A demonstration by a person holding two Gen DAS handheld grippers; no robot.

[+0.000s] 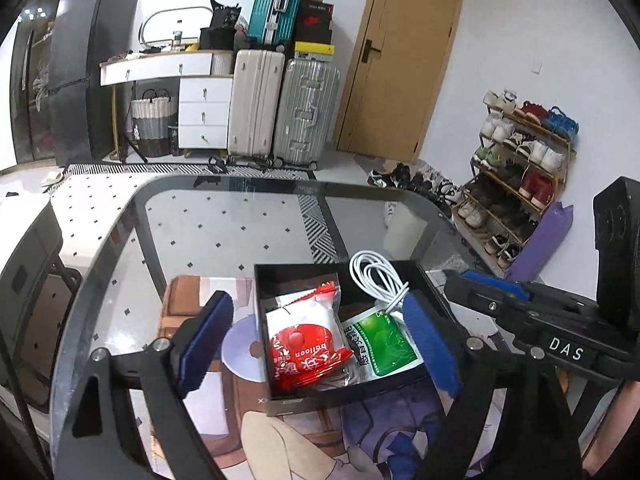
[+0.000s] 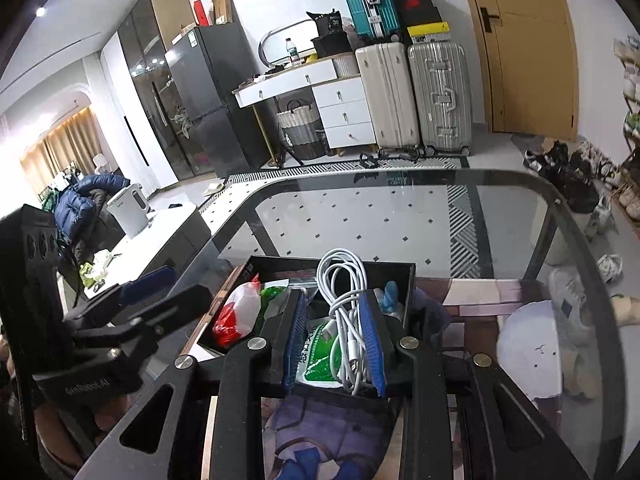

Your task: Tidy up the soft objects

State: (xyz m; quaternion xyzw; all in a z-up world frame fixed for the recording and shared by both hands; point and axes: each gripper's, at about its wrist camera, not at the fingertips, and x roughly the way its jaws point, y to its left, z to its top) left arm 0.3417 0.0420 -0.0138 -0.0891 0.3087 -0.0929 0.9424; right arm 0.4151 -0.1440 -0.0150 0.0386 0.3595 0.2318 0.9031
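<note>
A black box (image 1: pixel 264 312) stands on the glass table (image 1: pixel 224 224). In it lie a red and white balloon packet (image 1: pixel 308 340), a green and white sachet (image 1: pixel 384 340) and a coiled white cable (image 1: pixel 376 276). My left gripper (image 1: pixel 316 340) is open, its blue pads on either side of the box, holding nothing. In the right wrist view my right gripper (image 2: pixel 334 346) stands over the box (image 2: pixel 408 280), its pads close around the white cable (image 2: pixel 348 312), which hangs between them above the green sachet (image 2: pixel 320 356). The red packet (image 2: pixel 236 316) lies at the left.
A printed mat (image 1: pixel 320 432) lies under the box. Past the table's far edge are suitcases (image 1: pixel 280 108), a white drawer unit (image 1: pixel 200 112), a wooden door (image 1: pixel 396 56) and a shoe rack (image 1: pixel 516 172). The right gripper's body (image 1: pixel 560 320) reaches in from the right.
</note>
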